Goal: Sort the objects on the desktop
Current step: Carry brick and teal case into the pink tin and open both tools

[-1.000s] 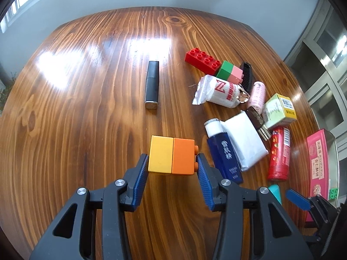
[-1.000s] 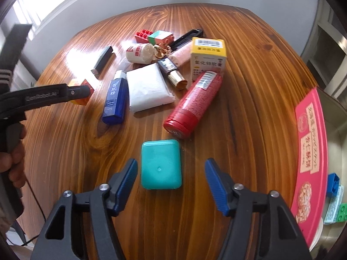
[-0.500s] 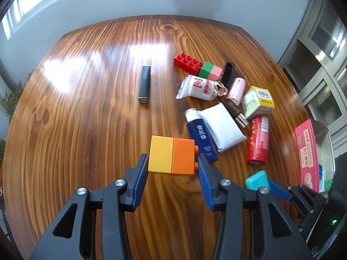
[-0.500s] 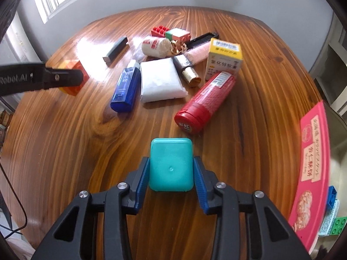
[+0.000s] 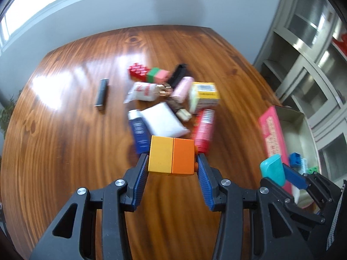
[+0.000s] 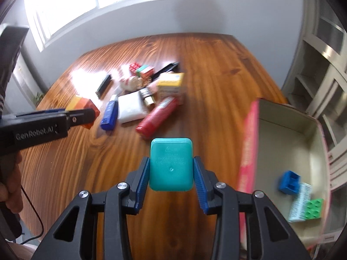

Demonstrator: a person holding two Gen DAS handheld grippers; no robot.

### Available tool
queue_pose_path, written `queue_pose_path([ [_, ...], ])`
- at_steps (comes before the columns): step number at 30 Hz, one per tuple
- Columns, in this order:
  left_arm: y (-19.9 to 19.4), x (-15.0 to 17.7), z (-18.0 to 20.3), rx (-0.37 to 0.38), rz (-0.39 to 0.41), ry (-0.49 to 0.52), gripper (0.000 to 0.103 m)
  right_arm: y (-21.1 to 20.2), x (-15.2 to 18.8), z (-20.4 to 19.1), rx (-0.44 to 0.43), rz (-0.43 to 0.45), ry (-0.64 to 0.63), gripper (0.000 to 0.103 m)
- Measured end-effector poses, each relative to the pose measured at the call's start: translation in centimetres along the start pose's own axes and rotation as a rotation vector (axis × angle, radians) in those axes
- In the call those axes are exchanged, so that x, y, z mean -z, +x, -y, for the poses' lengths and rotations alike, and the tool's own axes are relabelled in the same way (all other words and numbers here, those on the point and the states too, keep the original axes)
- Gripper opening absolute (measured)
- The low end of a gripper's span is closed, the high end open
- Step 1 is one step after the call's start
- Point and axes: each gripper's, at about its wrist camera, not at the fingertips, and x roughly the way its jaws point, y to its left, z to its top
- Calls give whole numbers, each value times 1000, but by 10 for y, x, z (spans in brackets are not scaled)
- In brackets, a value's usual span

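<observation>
My left gripper [image 5: 172, 169] is shut on a yellow and orange block [image 5: 171, 155] and holds it well above the table; the block also shows in the right wrist view [image 6: 83, 106]. My right gripper [image 6: 171, 173] is shut on a teal case [image 6: 171, 163], lifted above the table beside the pink box [image 6: 247, 143]; the case also shows in the left wrist view [image 5: 272, 170]. The open box holds a blue brick [image 6: 289, 181], a green brick [image 6: 313, 208] and a pale comb-like piece [image 6: 300, 203].
On the wooden table [image 5: 65, 140] lies a cluster: blue bottle [image 5: 138, 134], white packet [image 5: 162, 121], red tube [image 5: 203, 127], yellow box [image 5: 205, 96], red brick [image 5: 137, 70], green-pink block [image 5: 158, 75], black comb [image 5: 179, 73]. A black bar [image 5: 102, 95] lies apart at the left.
Both grippers have risen and swung right toward the pink box, each still holding its object. The table items now look farther away.
</observation>
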Motion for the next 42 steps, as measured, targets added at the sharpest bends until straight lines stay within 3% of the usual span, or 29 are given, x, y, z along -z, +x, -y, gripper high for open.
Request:
queue_pose_path([
  [11, -7, 7, 104, 108, 25, 120, 48, -50, 25, 89, 93, 52, 112, 43],
  [20, -9, 10, 173, 188, 39, 191, 48, -77, 39, 137, 139, 86, 148, 44],
  [23, -6, 9, 189, 225, 8, 210, 48, -81, 40, 146, 140, 95, 155, 44],
  [26, -2, 9, 200, 245, -27, 220, 54, -86, 41, 154, 133, 112, 173, 45],
  [42, -14, 7, 176, 178, 27, 171, 55, -80, 35, 143, 90, 118, 165, 45],
])
